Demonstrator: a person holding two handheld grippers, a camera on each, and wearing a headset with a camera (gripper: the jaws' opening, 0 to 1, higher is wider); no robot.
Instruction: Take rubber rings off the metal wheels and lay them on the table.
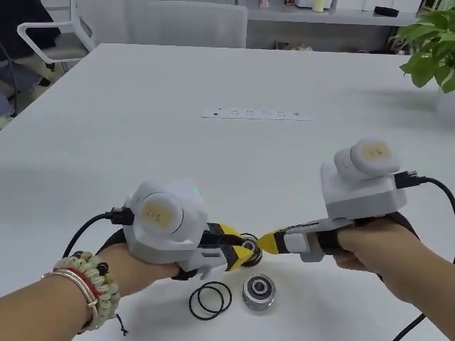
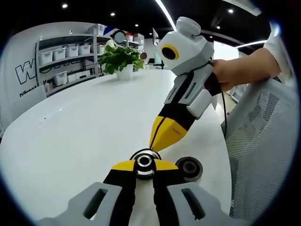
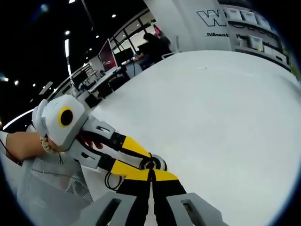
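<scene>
While our left gripper [image 2: 143,165] is clamping a small silver metal wheel [image 2: 143,161] between slightly parted jaws, our right gripper [image 3: 150,175], jaws pressed together, is touching its rim. 2 thin black rubber rings [image 1: 210,299] and a loose metal wheel [image 1: 258,292] are lying nearer on the white table [image 1: 213,142].

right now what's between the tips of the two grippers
A metal wheel, clamped by the left gripper, with the right gripper at its rim; the left gripper view shows it.

- Rubber rings [image 1: 210,299] lie on the surface [image 1: 213,156], just left of a metal wheel [image 1: 259,292].
- Second wheel [image 1: 249,244] sits in the left tongs [image 1: 242,254], behind them.
- Power strip [image 1: 256,113] lies farther back.
</scene>
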